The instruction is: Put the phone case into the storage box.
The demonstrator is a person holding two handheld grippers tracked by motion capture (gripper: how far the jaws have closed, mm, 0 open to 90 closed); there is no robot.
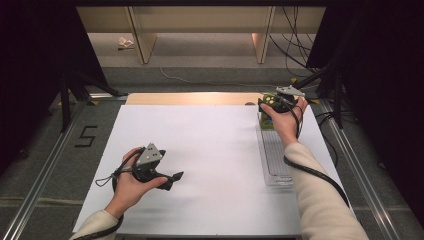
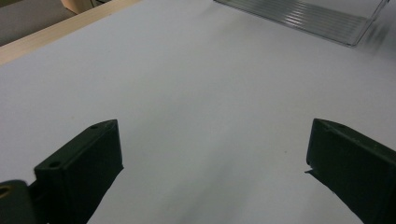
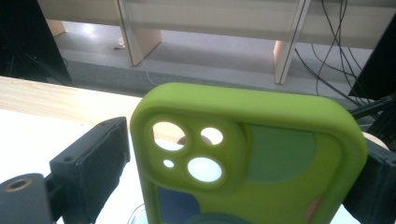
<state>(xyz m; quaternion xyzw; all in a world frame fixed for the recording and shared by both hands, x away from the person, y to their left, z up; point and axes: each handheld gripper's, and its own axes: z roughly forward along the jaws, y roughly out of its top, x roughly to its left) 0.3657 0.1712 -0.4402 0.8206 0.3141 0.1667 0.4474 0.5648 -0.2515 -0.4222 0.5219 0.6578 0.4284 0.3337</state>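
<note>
My right gripper (image 1: pixel 269 104) is at the far right of the table, above the far end of a clear ribbed plastic tray (image 1: pixel 276 160). It is shut on a lime-green phone case (image 3: pixel 261 154), held upright between both jaws, camera cutout facing me. That phone case (image 1: pixel 267 121) shows green just below the hand. My left gripper (image 1: pixel 174 180) hovers low over the white sheet (image 1: pixel 200 145) at the near left. Seen from the left gripper (image 2: pixel 212 140) itself, its jaws stand wide apart with nothing between them.
The clear tray (image 2: pixel 317 18) lies along the sheet's right side. A strip of wooden table edge (image 1: pixel 190 98) runs behind the sheet. Beyond it are wooden shelf legs (image 1: pixel 142 40), loose cables (image 1: pixel 295 45) and black stands on both sides.
</note>
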